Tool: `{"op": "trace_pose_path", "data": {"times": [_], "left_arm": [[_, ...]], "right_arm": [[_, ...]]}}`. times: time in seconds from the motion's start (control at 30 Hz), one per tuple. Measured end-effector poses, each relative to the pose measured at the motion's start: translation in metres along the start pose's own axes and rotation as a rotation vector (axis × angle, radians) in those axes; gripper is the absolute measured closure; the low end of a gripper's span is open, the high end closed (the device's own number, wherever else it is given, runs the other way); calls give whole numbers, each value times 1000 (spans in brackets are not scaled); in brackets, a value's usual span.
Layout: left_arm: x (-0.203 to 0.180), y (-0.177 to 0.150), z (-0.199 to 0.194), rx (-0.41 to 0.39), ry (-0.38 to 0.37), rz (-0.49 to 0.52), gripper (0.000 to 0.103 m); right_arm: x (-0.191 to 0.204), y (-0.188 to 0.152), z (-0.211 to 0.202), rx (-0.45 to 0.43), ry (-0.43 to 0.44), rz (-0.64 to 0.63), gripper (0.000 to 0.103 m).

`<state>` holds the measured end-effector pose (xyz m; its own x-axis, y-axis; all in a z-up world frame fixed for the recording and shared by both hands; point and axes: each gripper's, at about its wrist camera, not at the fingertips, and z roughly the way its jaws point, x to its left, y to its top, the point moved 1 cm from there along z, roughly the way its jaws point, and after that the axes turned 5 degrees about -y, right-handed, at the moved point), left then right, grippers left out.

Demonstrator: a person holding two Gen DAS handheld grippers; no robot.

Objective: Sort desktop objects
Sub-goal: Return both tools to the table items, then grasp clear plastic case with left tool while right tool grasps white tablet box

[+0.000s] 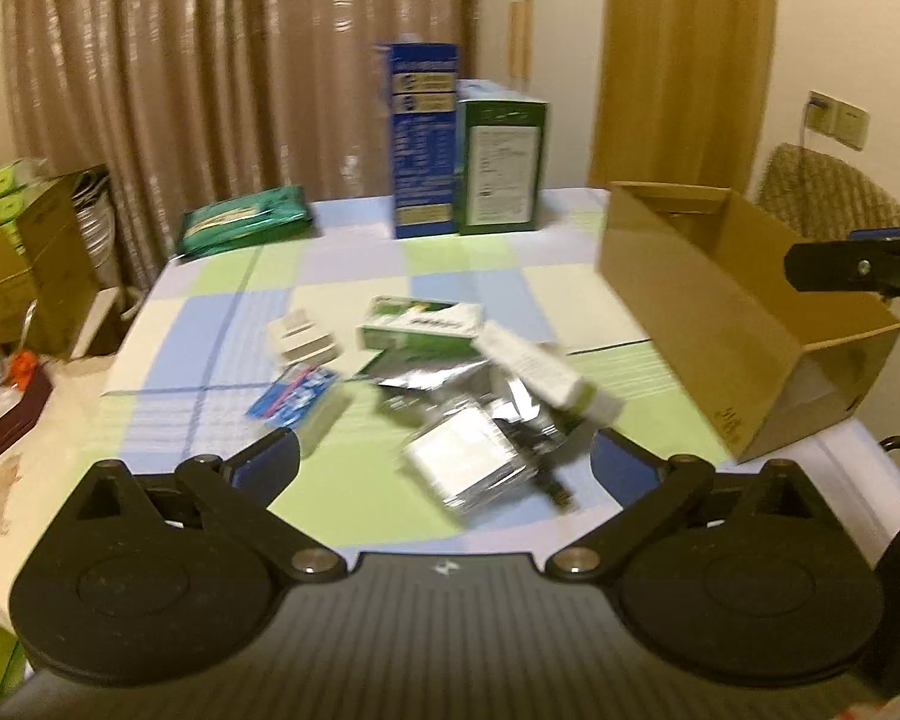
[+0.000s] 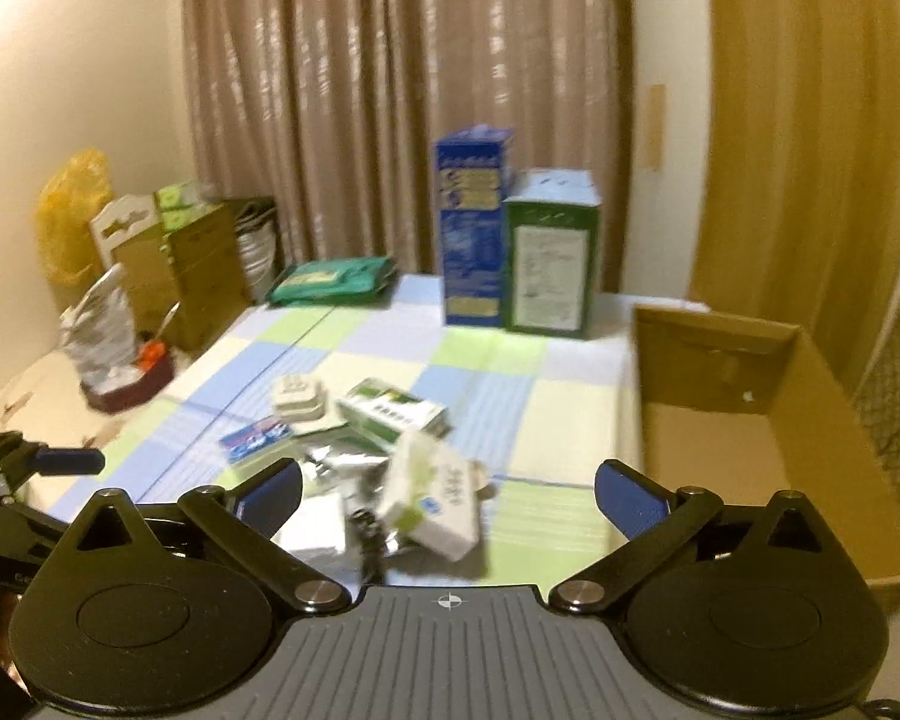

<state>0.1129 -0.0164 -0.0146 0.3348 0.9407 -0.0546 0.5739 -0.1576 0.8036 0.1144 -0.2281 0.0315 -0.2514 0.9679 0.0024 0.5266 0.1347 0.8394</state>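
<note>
Checked surface [image 1: 228,324] holds a packet pile [image 1: 450,396] | carton [image 1: 744,324] at right | your left gripper [image 1: 447,468] wide, empty | your right gripper [image 2: 450,498] wide, empty

Both wrist cams look fwd and down over the bench [image 1: 354,240] toward far curtains; left cam sits left, both share the central clutter [image 2: 354,450].

Checked table [image 1: 462,276]; small packets [image 1: 450,372], cardboard box [image 1: 720,324], tall cartons [image 1: 423,138]
</note>
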Motion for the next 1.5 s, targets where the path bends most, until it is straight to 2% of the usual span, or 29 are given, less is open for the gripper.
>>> {"op": "trace_pose_path", "data": {"times": [0.17, 0.27, 0.67, 0.87, 1.1, 1.23, 1.33, 1.4, 1.5], "left_arm": [[21, -17, 1, 17, 8, -17, 2], [26, -27, 9, 40, 0, 9, 2], [27, -35, 82, 96, -94, 104, 2], [26, -35, 116, 125, -129, -16, 2], [25, -33, 141, 83, -131, -179, 2], [21, -30, 149, 70, -135, -219, 2], [19, -30, 156, 84, -131, -235, 10], [21, -31, 159, 106, -131, -246, 23], [27, -32, 154, 108, -138, -253, 34]], "right_arm": [[15, -13, 27, 53, 36, -11, 2], [19, -20, 42, 77, 41, -21, 2], [14, -34, 102, 142, 42, -38, 2], [6, -33, 130, 151, 43, -16, 2], [0, -29, 154, 169, 60, 23, 2], [-7, -28, 168, 211, 80, 89, 2], [-14, -28, 178, 251, 91, 149, 2], [-19, -29, 185, 279, 94, 190, 2], [-25, -31, 190, 308, 106, 247, 2]]}}
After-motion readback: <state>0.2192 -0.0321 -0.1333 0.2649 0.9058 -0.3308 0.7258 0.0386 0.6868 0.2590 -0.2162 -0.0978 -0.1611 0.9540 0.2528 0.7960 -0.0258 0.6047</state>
